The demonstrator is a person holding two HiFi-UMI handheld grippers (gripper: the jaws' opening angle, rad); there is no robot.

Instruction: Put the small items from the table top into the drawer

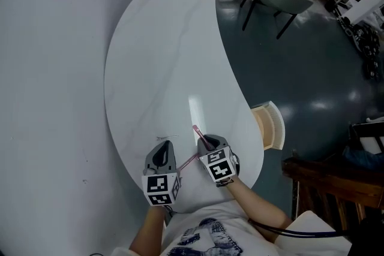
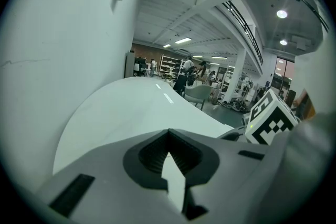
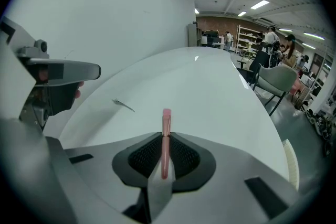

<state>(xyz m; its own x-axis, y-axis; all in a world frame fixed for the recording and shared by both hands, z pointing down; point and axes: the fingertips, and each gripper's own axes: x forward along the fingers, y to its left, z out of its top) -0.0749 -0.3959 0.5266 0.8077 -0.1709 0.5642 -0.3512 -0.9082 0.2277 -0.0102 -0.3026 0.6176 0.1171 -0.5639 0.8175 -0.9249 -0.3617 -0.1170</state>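
White curved table [image 1: 168, 57] beside grey wall [image 1: 54, 69], chairs [image 1: 282, 0] beyond.

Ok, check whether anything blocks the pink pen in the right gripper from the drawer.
Nothing visible does. The right gripper holds the pink pen, and only bare table lies between it and the open drawer at the table's right edge.

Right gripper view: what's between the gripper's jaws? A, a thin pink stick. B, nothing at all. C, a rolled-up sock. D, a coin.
A: a thin pink stick runs between the jaws of the right gripper, which are closed on it, and its tip pokes out over the white table.
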